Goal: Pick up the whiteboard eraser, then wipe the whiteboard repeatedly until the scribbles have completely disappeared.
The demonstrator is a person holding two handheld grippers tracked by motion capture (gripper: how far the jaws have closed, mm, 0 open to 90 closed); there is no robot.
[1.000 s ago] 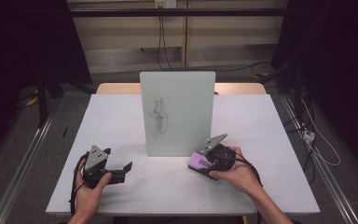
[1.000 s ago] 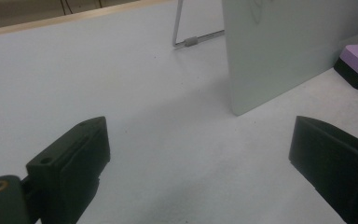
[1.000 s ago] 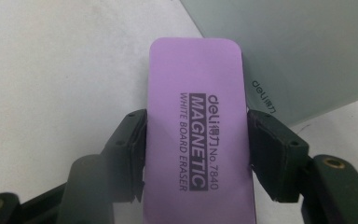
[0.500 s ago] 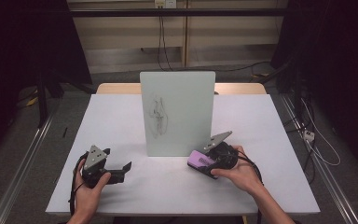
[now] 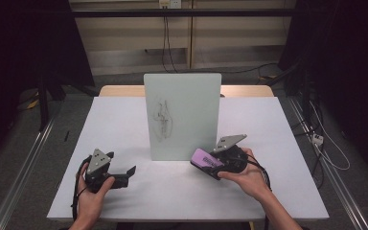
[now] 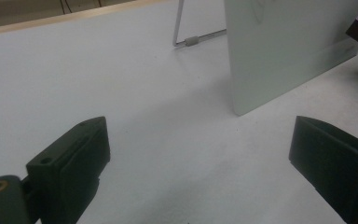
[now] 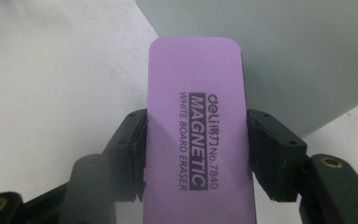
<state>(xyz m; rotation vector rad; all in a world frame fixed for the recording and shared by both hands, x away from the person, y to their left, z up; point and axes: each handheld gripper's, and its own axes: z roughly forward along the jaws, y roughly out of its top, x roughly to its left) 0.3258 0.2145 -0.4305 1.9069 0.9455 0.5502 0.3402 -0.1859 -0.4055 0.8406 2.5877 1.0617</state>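
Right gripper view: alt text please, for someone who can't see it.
A purple whiteboard eraser, printed "MAGNETIC WHITE BOARD ERASER", is clamped by its long sides in the right gripper, whose two black jaws rise from the bottom. Beyond the eraser stands a pale whiteboard on a white table.

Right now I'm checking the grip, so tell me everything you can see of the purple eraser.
The purple eraser is a flat, smooth, plastic-looking block with rounded corners, printed "deli MAGNETIC WHITE BOARD ERASER No. 7840". The right tongs are shut on its long sides, printed face toward their camera. From above, it sits low over the table, pointing at the upright whiteboard near its lower right corner; contact with the board cannot be told.
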